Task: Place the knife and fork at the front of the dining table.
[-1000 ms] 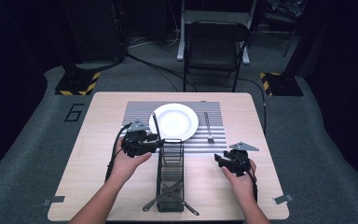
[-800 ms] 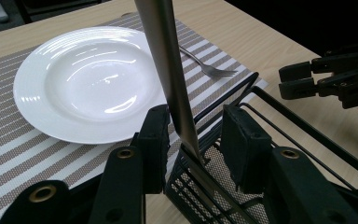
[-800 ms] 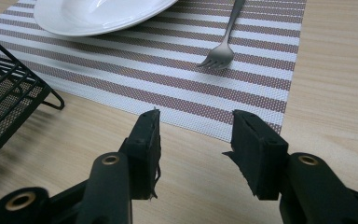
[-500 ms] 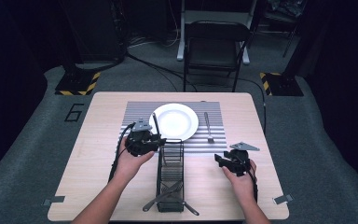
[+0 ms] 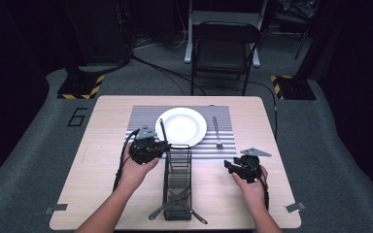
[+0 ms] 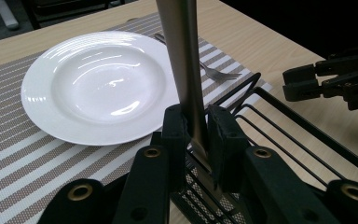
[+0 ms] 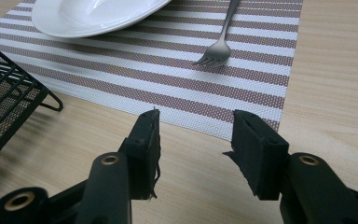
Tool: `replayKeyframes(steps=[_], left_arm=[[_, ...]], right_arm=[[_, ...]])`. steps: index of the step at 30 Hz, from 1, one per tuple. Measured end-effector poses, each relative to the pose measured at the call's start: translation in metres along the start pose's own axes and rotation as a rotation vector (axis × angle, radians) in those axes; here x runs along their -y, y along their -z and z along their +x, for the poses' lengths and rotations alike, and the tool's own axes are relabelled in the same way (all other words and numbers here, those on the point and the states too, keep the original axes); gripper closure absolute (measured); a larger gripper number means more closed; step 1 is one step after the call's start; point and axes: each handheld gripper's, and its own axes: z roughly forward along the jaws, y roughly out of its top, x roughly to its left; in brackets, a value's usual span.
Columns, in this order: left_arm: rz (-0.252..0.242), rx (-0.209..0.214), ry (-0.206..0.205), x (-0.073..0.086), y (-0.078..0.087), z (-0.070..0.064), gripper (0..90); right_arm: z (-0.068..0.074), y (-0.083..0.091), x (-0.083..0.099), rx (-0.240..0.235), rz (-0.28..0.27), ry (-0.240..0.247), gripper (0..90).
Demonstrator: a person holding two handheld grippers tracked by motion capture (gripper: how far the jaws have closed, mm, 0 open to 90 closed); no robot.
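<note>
A: What's in hand here?

B: Setting a place, by the look of it. The left gripper (image 6: 196, 140) has its jaws clamped on a flat steel utensil handle (image 6: 182, 60) that rises steeply out of the top of the left gripper view. Its working end is out of sight, so I can't tell knife from spoon. In the high view that gripper (image 5: 161, 145) sits just left of centre, above the far end of the black wire rack (image 5: 177, 180).

A: And the next move?

B: I'd guess carrying the piece clear of the rack and laying it on the striped placemat (image 5: 143, 119) left of the white plate (image 5: 180, 125). That calls for lowering the handle towards flat without clipping the plate's rim.

A: The other hand?

B: The right gripper (image 7: 196, 144) hovers with jaws wide and empty over bare table, low right in the high view.

A: Anything in the way?

B: A fork (image 5: 217, 131) already lies right of the plate. More cutlery (image 5: 175, 206) rests at the rack's near end.
</note>
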Motion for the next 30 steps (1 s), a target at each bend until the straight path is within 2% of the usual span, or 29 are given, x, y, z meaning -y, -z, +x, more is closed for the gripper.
replayKeyframes(steps=[6, 11, 16, 27, 30], left_arm=[[0.0, 0.008, -0.024, 0.002, 0.006, -0.008, 80.4], [0.0, -0.016, -0.047, 0.004, 0.009, -0.016, 81.3], [-0.019, -0.017, -0.04, 0.005, 0.008, -0.02, 82.1], [-0.018, -0.013, -0.027, 0.004, 0.006, -0.02, 82.3], [-0.002, -0.009, -0.038, 0.002, 0.007, -0.021, 82.4]], right_arm=[[0.0, -0.001, 0.0, -0.003, -0.002, 0.001, 51.8], [0.001, -0.001, 0.0, -0.004, 0.002, 0.003, 51.6], [0.001, -0.001, 0.0, -0.006, 0.004, 0.001, 51.4], [-0.001, -0.001, 0.0, -0.005, 0.0, -0.009, 51.3], [-0.002, -0.002, 0.0, -0.004, 0.003, -0.009, 51.3]])
